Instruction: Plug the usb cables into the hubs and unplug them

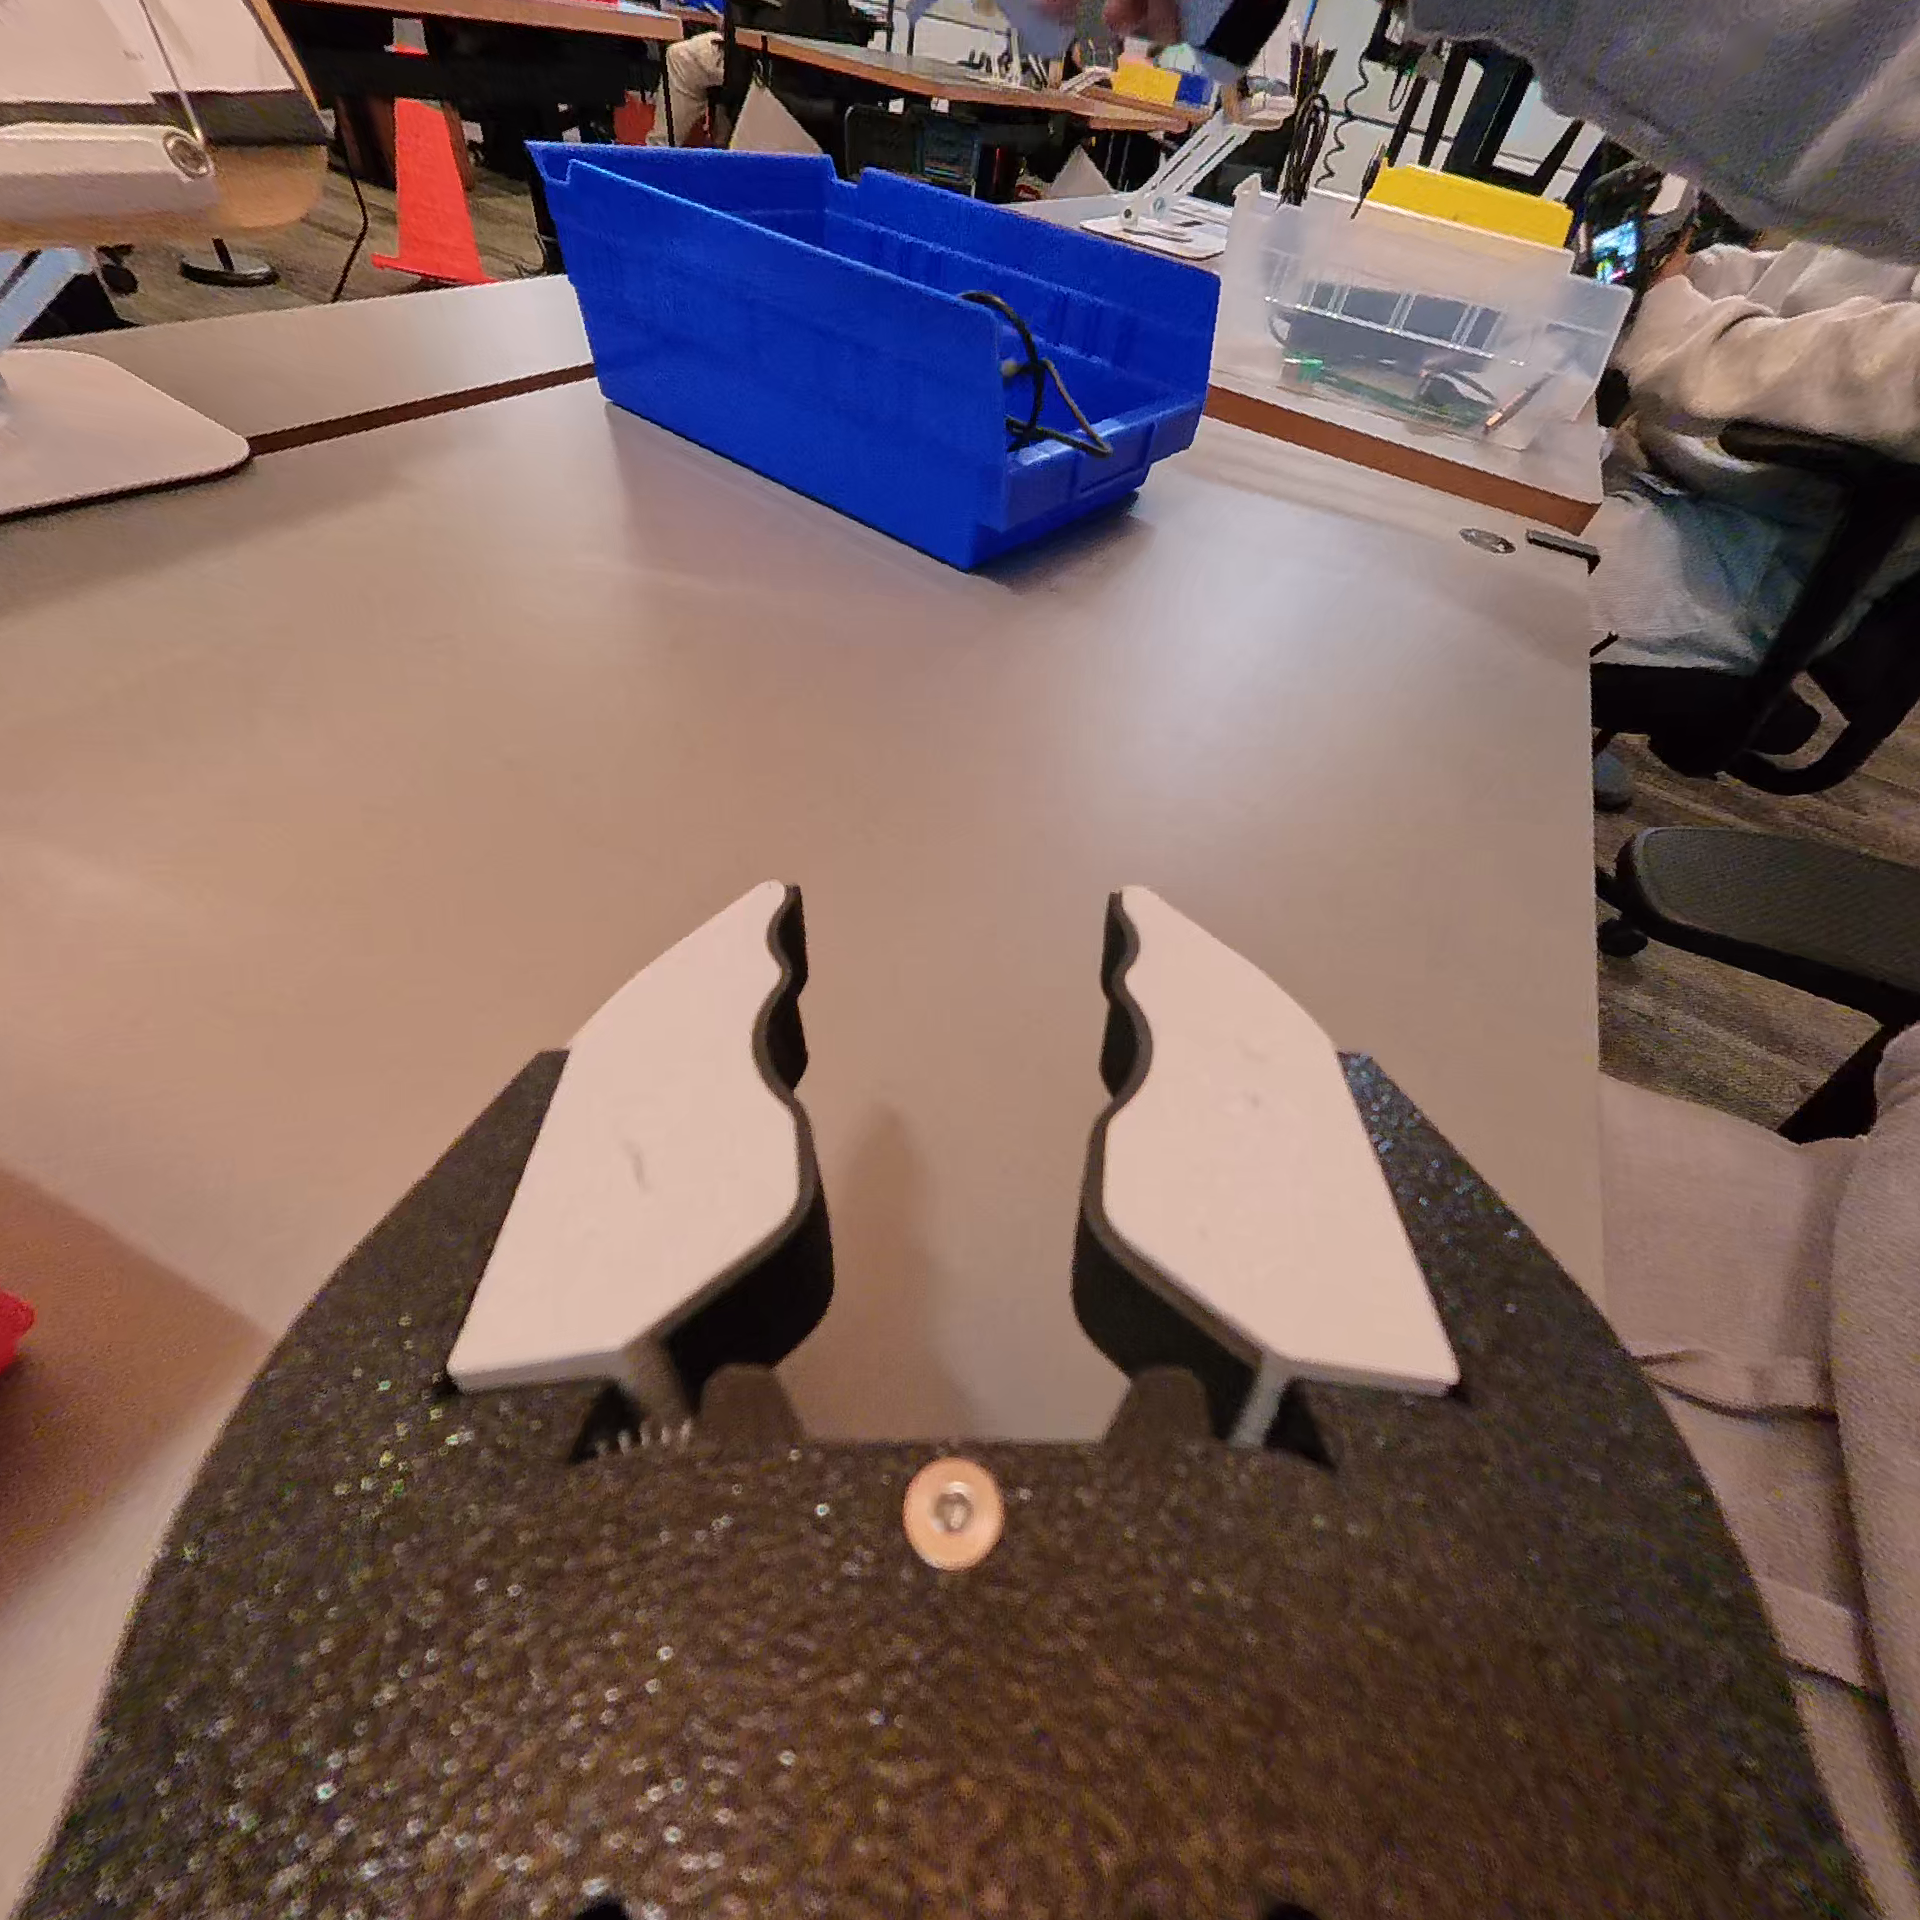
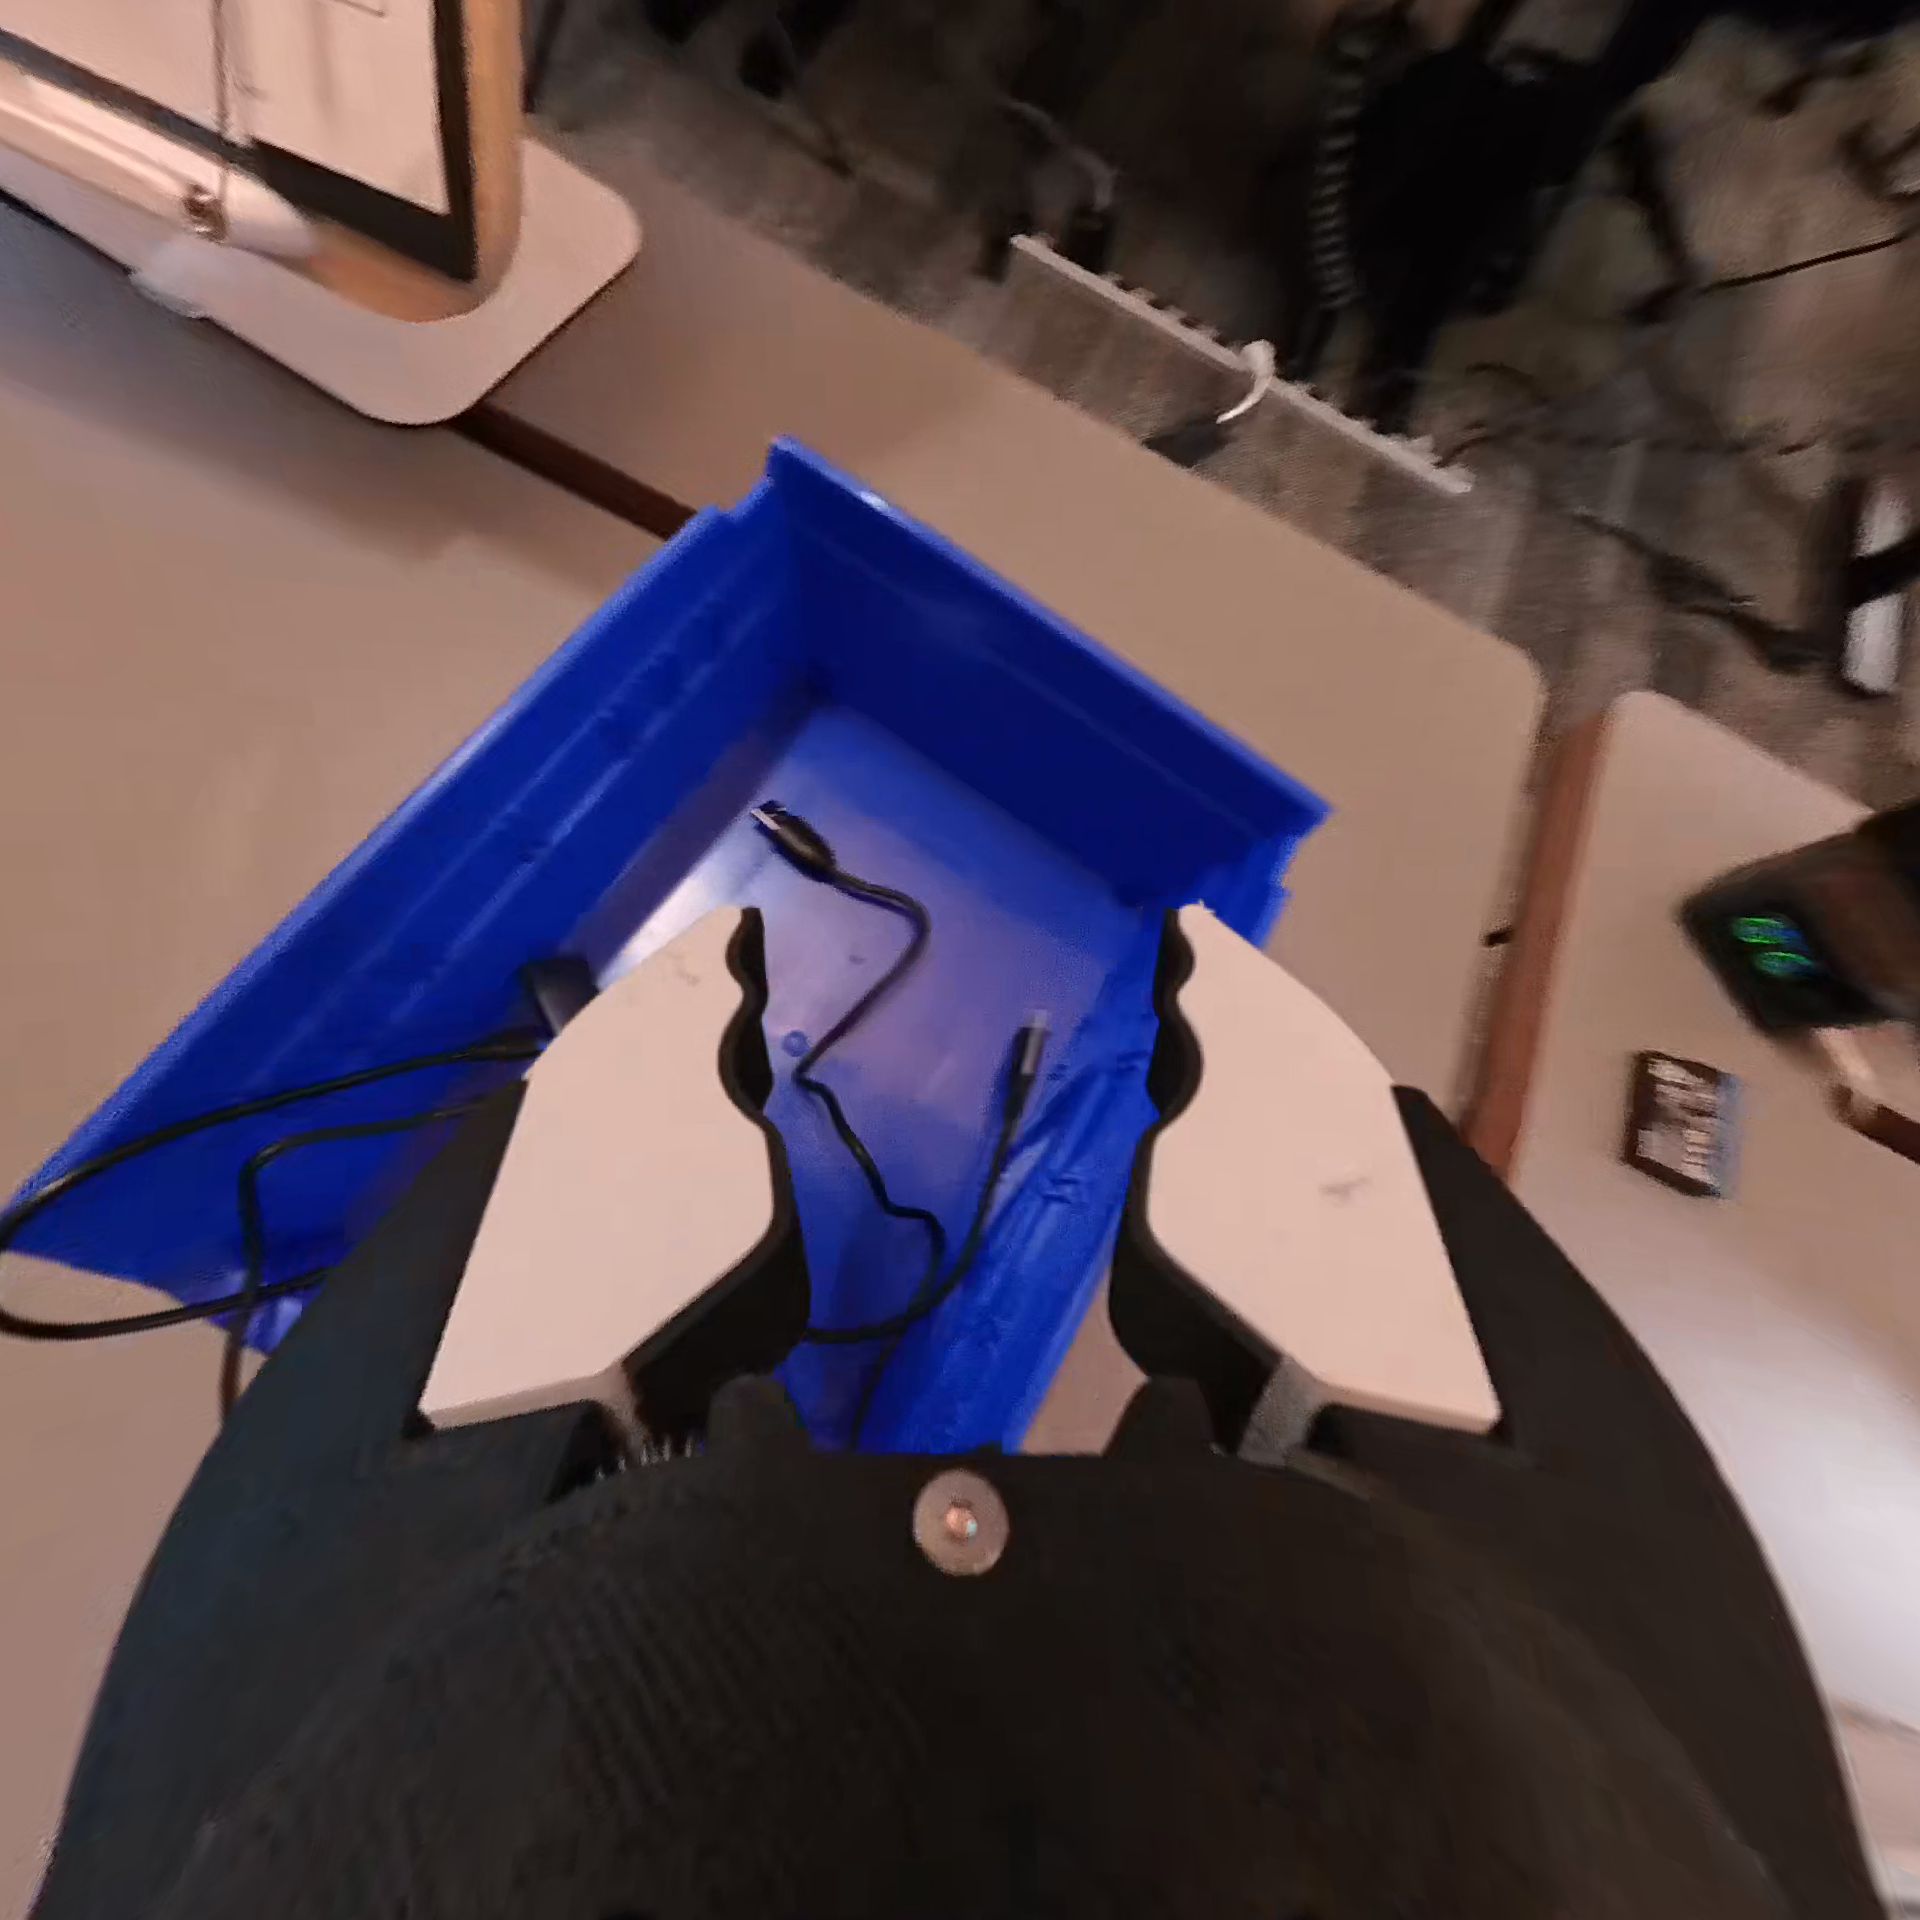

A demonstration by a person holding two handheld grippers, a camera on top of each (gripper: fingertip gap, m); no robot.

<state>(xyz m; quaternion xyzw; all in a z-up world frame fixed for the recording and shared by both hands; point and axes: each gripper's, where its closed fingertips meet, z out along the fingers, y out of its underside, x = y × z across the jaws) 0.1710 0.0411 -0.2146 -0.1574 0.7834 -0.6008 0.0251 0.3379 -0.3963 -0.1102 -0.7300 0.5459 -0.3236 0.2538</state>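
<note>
A blue plastic bin [image 1: 790,343] stands on the grey table ahead of my left gripper [image 1: 954,894], which is open and empty low over the bare tabletop. A black cable [image 1: 1039,395] hangs over the bin's near end. My right gripper [image 2: 961,914] is open and empty, held above the bin [image 2: 582,810] and looking down into it. Inside lie black USB cables: one plug [image 2: 795,836] near the far end, another plug [image 2: 1029,1055] by the right wall. A small black block [image 2: 556,992], maybe a hub, sits by the left wall, half hidden by my finger. One cable [image 2: 156,1132] trails out over the left wall.
A white monitor base [image 1: 94,431] stands at the left; it also shows in the right wrist view [image 2: 499,312]. A clear plastic box [image 1: 1423,322] sits on the adjoining table at the right. Office chairs [image 1: 1787,914] and a seated person are past the table's right edge. An orange cone [image 1: 431,197] stands on the floor. Tip to tip, the grippers are about 50 centimeters apart. The small black block [image 2: 556,992] is about 15 centimeters from my right fingertips. The right tips stand about 20 centimeters off the plug [image 2: 795,836].
</note>
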